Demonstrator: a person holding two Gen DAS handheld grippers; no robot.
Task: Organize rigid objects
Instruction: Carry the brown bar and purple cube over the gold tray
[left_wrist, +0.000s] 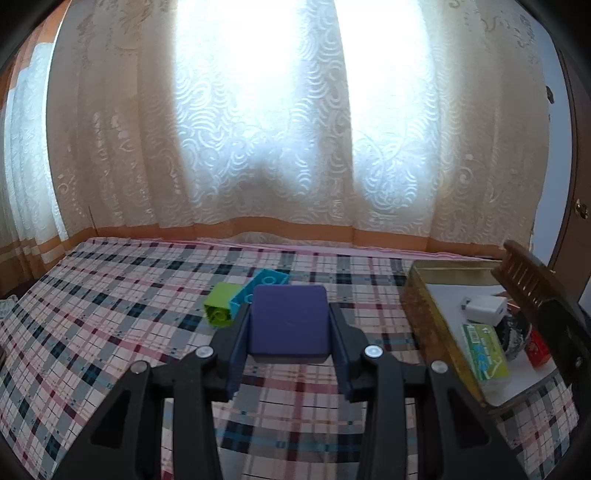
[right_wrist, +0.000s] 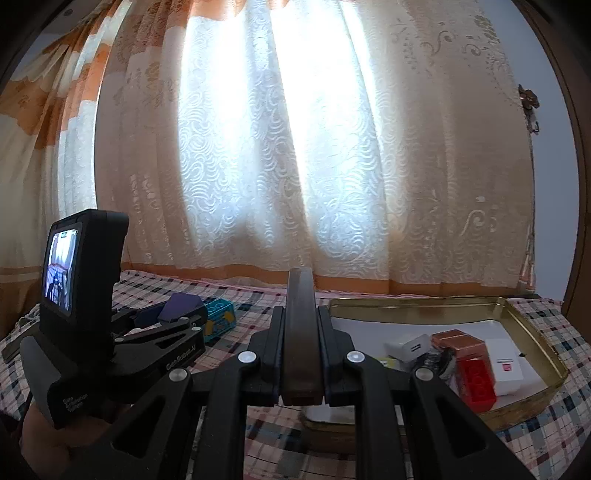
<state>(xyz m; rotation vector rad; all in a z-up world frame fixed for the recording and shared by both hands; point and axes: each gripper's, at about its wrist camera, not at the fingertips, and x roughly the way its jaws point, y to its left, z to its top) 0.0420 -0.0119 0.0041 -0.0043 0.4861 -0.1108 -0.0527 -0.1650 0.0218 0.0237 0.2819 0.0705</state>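
Left gripper (left_wrist: 290, 328) clamps a purple block (left_wrist: 289, 323) above the plaid cloth (left_wrist: 110, 314), right gripper (right_wrist: 301, 347) pinches a brown comb (right_wrist: 300, 332) edge-on, hiding part of the gold tin (right_wrist: 535, 332)

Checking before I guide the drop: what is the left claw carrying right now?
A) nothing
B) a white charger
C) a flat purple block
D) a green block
C: the left claw is shut on the flat purple block, while the green block lies on the plaid cloth and the white charger sits in the tin tray.
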